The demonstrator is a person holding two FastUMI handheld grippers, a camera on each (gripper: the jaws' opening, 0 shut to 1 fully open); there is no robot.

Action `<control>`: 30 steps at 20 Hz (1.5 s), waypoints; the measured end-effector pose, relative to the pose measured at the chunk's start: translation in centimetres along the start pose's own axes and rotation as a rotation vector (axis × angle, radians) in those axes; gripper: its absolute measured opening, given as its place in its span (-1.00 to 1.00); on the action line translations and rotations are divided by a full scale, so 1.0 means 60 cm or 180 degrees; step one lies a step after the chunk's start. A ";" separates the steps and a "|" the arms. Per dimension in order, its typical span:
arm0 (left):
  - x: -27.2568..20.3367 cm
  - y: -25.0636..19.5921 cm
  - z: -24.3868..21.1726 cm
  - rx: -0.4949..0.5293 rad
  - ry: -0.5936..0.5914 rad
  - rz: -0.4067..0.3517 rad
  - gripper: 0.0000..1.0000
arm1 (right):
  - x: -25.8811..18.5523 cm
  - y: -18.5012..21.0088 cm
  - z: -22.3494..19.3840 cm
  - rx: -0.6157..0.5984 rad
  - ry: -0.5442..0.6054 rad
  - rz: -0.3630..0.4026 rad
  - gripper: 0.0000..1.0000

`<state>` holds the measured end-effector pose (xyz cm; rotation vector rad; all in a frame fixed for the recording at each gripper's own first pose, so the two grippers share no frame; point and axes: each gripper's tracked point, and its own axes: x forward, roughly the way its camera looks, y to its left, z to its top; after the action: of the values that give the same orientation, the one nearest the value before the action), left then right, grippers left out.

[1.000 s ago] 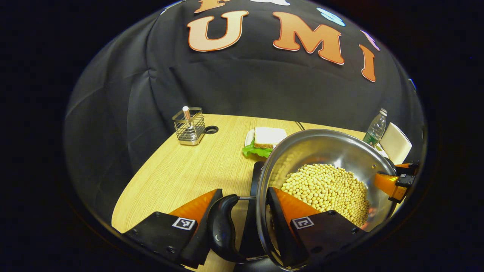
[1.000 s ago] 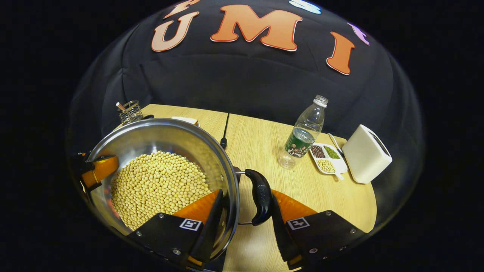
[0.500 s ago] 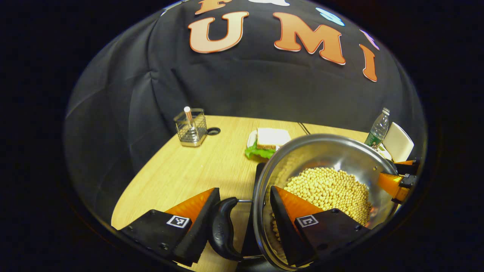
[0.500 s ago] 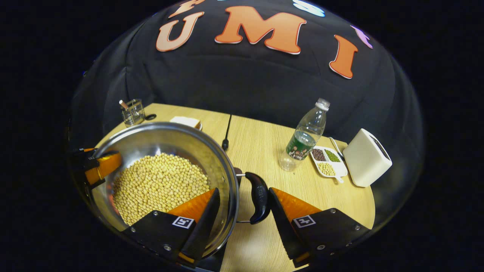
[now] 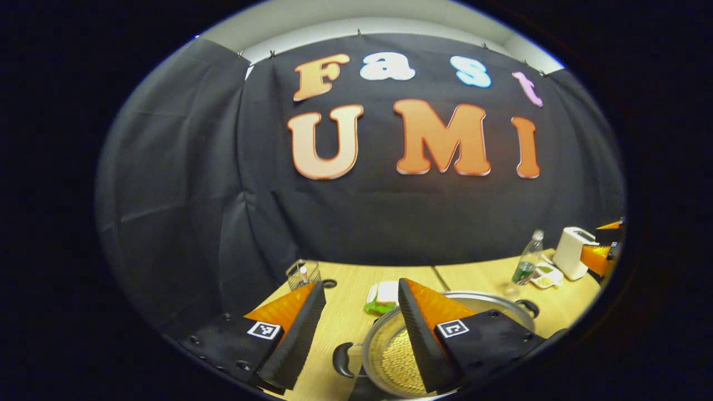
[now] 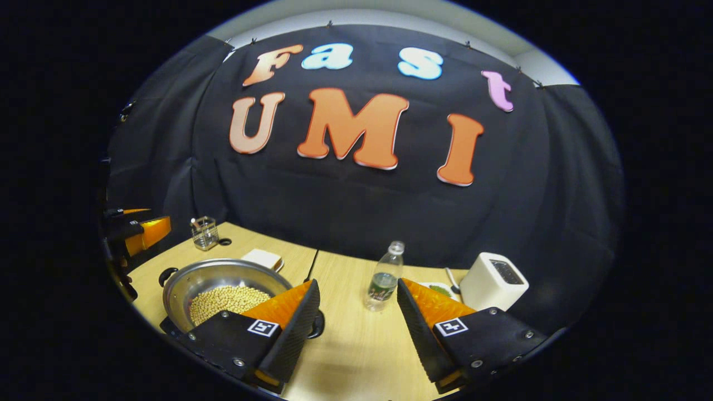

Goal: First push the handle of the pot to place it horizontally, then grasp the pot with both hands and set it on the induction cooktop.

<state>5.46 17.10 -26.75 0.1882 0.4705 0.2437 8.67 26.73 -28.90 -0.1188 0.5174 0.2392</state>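
Both tongs [image 5: 356,326] [image 6: 356,326] agape above round steel pot [image 6: 214,277] (bean-filled)

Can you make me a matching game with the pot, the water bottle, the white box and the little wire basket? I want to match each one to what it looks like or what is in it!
Things:
1. pot
2. water bottle
3. white box
4. wire basket

Clues:
A. clear, with a dark label
B. full of yellow beans
C. has a dark slot on top
D. a stick stands up in it

Pairs: 1-B, 2-A, 3-C, 4-D
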 end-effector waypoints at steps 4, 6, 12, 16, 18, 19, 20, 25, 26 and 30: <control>-0.071 -0.046 0.136 -0.0032 -0.0502 -0.0109 0.90 | -0.104 -0.122 0.088 0.0007 -0.0508 -0.0222 0.73; -0.117 -0.061 0.201 -0.0105 -0.0728 -0.0149 0.95 | -0.150 -0.190 0.125 0.0021 -0.0729 -0.0410 0.75; -0.214 -0.096 0.288 -0.0294 -0.1045 -0.0352 0.93 | -0.261 -0.319 0.186 0.0180 -0.1118 -0.0595 0.89; -0.248 -0.092 0.316 -0.0301 -0.1114 -0.0330 0.96 | -0.303 -0.338 0.218 0.0124 -0.1271 -0.0553 0.89; -0.264 -0.097 0.327 -0.0258 -0.1129 -0.0323 0.92 | -0.316 -0.347 0.232 0.0126 -0.1343 -0.0555 0.94; -0.272 -0.101 0.336 -0.0250 -0.1150 -0.0344 0.92 | -0.321 -0.351 0.239 0.0129 -0.1376 -0.0570 0.94; -0.280 -0.104 0.345 -0.0249 -0.1183 -0.0347 0.92 | -0.327 -0.357 0.243 0.0140 -0.1397 -0.0585 0.94; -0.321 -0.102 0.392 -0.0314 -0.1396 -0.0343 0.97 | -0.342 -0.353 0.258 0.0179 -0.1475 -0.0520 0.89; -0.326 -0.101 0.398 -0.0327 -0.1440 -0.0346 0.96 | -0.342 -0.352 0.258 0.0179 -0.1489 -0.0496 0.89; -0.334 -0.116 0.405 -0.0249 -0.1531 -0.0424 0.94 | -0.342 -0.344 0.260 0.0140 -0.1549 -0.0482 0.89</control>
<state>0.87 1.98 1.38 0.1324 -0.0048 0.0802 4.06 5.49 -4.03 -0.0532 0.0287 0.1018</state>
